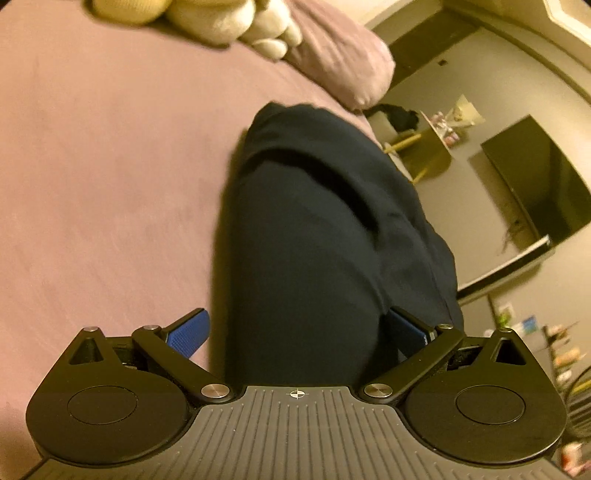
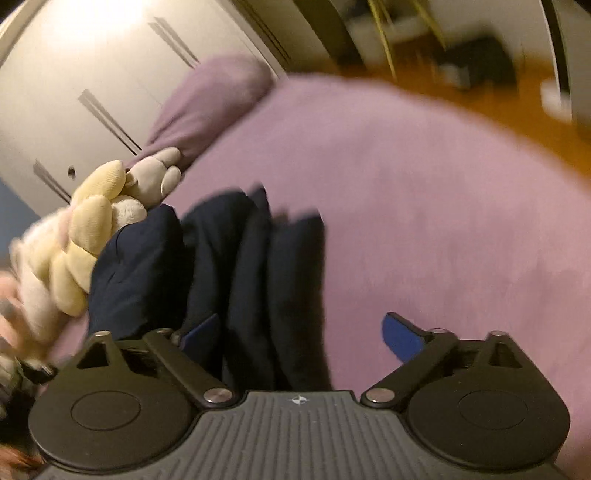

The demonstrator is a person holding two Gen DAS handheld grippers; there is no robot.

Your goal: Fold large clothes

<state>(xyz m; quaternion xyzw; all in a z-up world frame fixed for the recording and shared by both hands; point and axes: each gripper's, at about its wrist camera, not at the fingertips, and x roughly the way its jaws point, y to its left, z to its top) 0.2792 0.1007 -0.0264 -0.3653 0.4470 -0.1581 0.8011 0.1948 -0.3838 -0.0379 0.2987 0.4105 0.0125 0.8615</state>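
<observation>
Now both claws, left gripper [image 1: 295, 332] and right gripper [image 2: 301, 330], gape wide, unclamped, straddling the dark garment [image 1: 317, 229] on the bed [image 1: 110, 184], likely repositioning for another fold.

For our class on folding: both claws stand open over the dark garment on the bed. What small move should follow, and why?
Probably lower the right claw and pinch the dark garment's bunched folds, since it lies rumpled on the purple bedsheet, unheld.

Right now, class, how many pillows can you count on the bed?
1: a purple pillow at the bed's far end, beside the plush toys, beyond the dark garment. More may lie outside both views.
</observation>
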